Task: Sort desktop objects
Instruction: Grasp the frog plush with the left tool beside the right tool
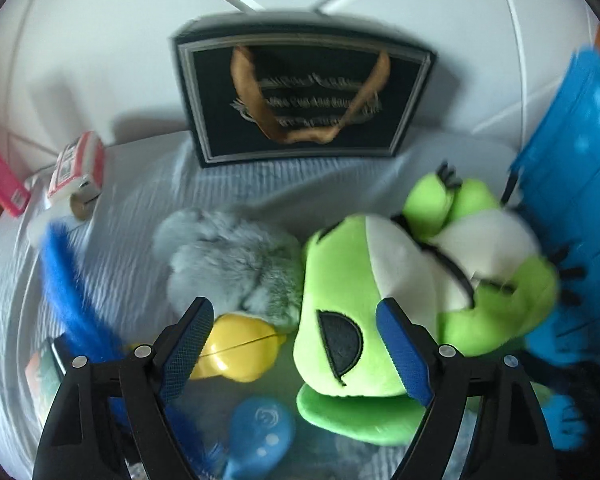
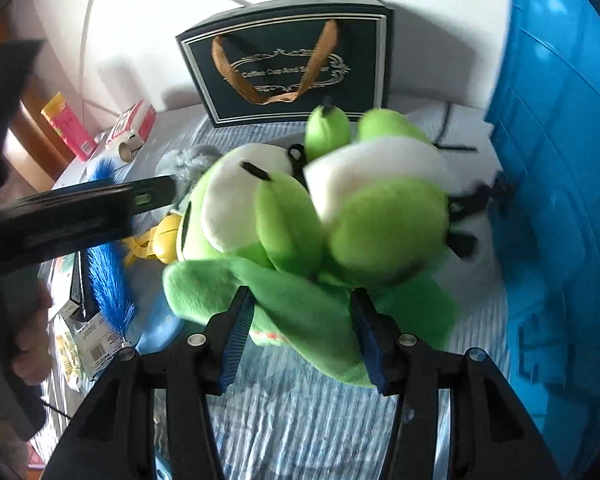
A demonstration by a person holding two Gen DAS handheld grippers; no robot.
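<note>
Our right claw [image 2: 302, 334] is clenched on the frog [image 2: 312, 216], its pads pinching a dark green flap low on the plush, which hangs just left of the blue bin [image 2: 560, 184]. Our left claw [image 1: 296, 344] is spread wide, gripping nothing, beside the frog's head. We judge the frog light, soft and squashy, so a deep pinch on body or limb suits it.

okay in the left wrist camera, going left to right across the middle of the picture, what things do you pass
pink box → blue feather toy → grey plush → green frog plush → blue bin
</note>
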